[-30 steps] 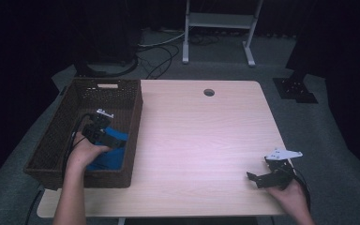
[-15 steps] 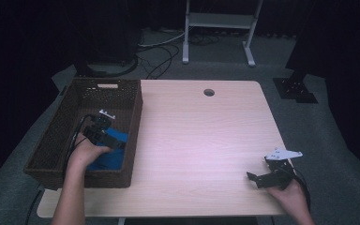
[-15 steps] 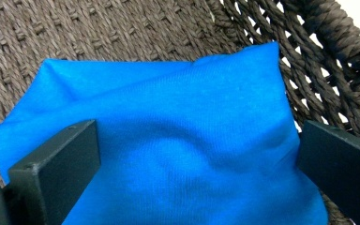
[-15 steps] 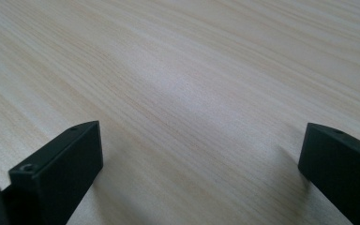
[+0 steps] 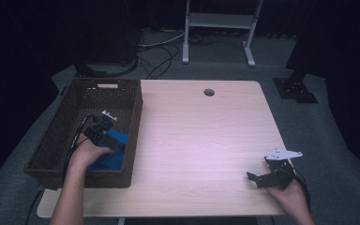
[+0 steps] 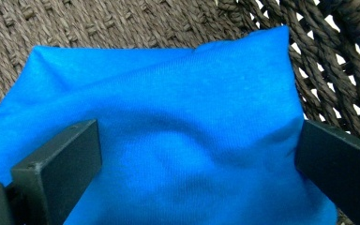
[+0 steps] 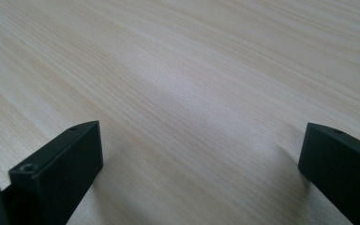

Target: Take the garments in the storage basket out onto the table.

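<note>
A blue cloth (image 5: 108, 157) (image 6: 178, 108) lies in the near right corner of a dark woven basket (image 5: 136, 123). My left gripper (image 5: 114, 142) (image 6: 197, 159) is down inside the basket and open, its jaws wide apart with the cloth bulging between them. The person's left hand hides part of the cloth in the high view. My right gripper (image 5: 258, 171) (image 7: 199, 154) rests open near the table's front right corner. Between its jaws there is only bare wood.
The basket stands along the left edge of the light wooden table (image 5: 201, 136). A round cable hole (image 5: 209, 92) sits near the table's far edge. Cables and a metal stand (image 5: 218, 28) are on the floor beyond.
My left gripper has shifted slightly toward the person over the blue cloth. The right gripper has not moved.
</note>
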`<state>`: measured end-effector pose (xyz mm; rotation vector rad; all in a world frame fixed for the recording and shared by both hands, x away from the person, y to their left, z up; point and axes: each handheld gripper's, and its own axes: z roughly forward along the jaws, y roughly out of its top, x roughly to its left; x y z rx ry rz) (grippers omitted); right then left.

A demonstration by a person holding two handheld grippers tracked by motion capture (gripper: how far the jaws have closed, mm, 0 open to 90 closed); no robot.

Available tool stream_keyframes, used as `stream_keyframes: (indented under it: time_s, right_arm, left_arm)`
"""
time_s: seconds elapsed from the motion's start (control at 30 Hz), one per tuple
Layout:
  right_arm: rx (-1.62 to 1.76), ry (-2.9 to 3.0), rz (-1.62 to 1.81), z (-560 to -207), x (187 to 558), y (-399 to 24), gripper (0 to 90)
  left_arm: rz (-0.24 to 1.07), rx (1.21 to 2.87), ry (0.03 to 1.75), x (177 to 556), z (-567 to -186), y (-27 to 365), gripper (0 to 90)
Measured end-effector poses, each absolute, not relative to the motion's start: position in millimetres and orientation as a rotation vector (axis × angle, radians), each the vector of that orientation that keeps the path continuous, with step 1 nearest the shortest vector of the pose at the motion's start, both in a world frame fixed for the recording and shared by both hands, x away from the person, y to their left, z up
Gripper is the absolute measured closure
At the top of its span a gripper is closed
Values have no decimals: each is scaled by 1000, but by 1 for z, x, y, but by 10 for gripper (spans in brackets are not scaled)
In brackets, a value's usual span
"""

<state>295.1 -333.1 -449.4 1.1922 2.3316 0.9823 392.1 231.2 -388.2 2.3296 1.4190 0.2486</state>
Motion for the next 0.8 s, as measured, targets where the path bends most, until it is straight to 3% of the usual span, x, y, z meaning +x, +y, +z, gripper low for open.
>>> stream_keyframes:
  time_s: [0.8]
  right_arm:
    - [1194, 2331, 983, -449, 295, -333, 0]
  left_arm:
    - [181, 2327, 1483, 398, -398, 233, 1]
